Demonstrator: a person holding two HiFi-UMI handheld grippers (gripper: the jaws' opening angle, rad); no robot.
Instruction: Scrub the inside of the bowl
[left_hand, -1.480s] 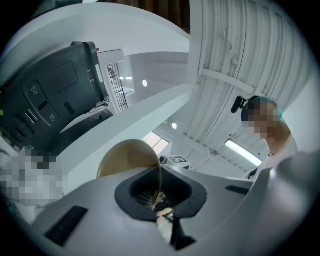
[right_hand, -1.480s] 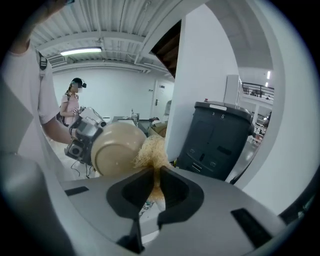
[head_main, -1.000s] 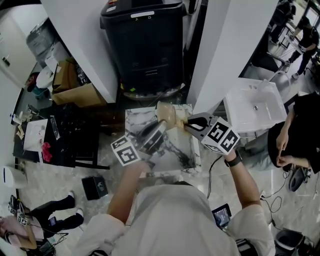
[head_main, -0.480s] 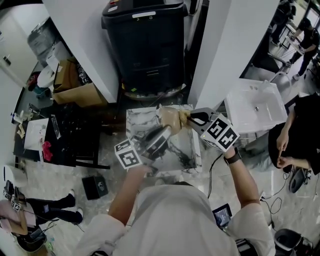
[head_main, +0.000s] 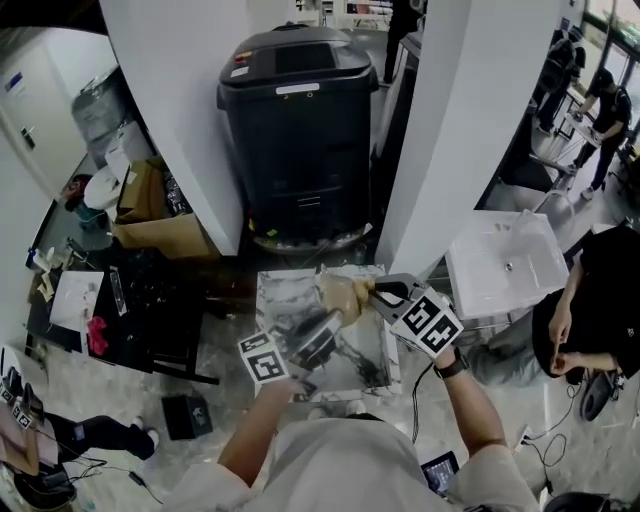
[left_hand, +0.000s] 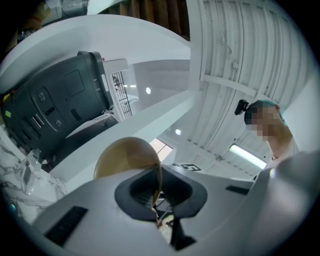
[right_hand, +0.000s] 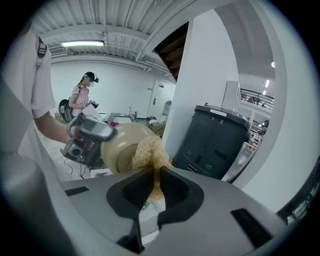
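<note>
The bowl (left_hand: 127, 159) is clamped by its rim in the almost closed left gripper (left_hand: 159, 195). It is held above the marbled table (head_main: 372, 352), just near of the black bin (head_main: 295, 120), apparently tilted so its mouth meets the right gripper (right_hand: 155, 187). A fibrous scrubber (right_hand: 150, 152) is pinched there and pressed at the opening, so the task is judged mid-scrub.
</note>
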